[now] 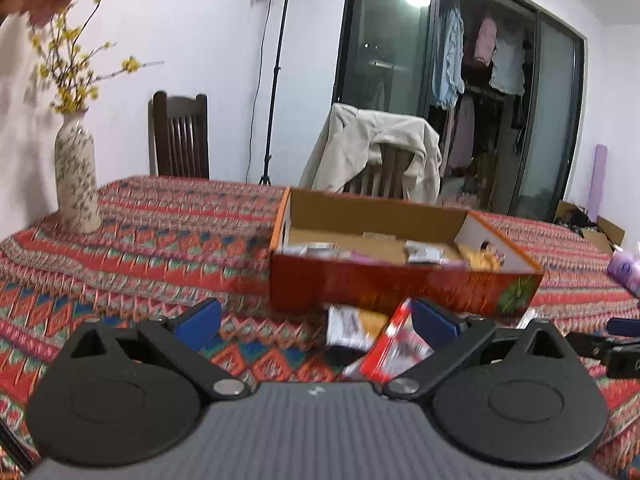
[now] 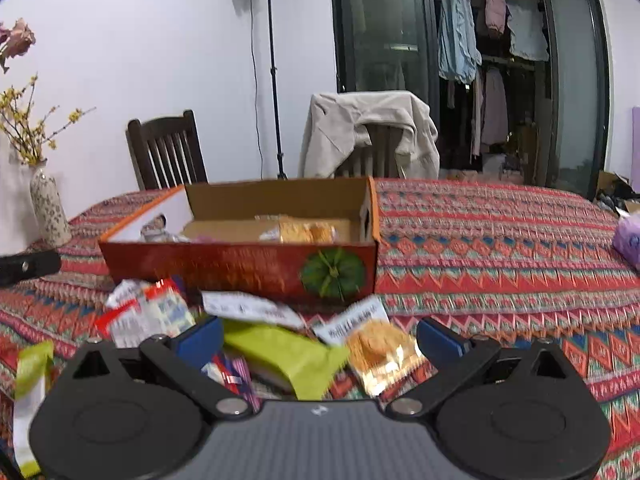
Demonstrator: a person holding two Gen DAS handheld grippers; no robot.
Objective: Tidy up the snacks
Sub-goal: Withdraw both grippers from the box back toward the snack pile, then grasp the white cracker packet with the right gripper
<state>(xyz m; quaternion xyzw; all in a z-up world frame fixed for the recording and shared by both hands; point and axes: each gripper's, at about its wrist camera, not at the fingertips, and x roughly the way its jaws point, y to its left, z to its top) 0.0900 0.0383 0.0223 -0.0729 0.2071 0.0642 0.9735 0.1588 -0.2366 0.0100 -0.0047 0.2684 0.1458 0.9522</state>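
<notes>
Snack packets (image 2: 280, 344) lie just ahead of my right gripper (image 2: 320, 336), its jaws spread and empty, nearer than the equally spread left gripper (image 1: 316, 320), box (image 2: 240, 268) beyond.

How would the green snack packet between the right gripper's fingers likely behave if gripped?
The green packet looks like thin crinkled film, so it would probably flex and feel light. Its glossy surface might slip. The right gripper is open around it, not yet touching.

One open cardboard box (image 2: 240, 272), two wooden chairs (image 2: 166, 152), one vase (image 2: 50, 212), one light stand (image 2: 272, 80), one green packet (image 2: 280, 354), about five other loose snack packets (image 2: 148, 316) along the counter's near edge
</notes>
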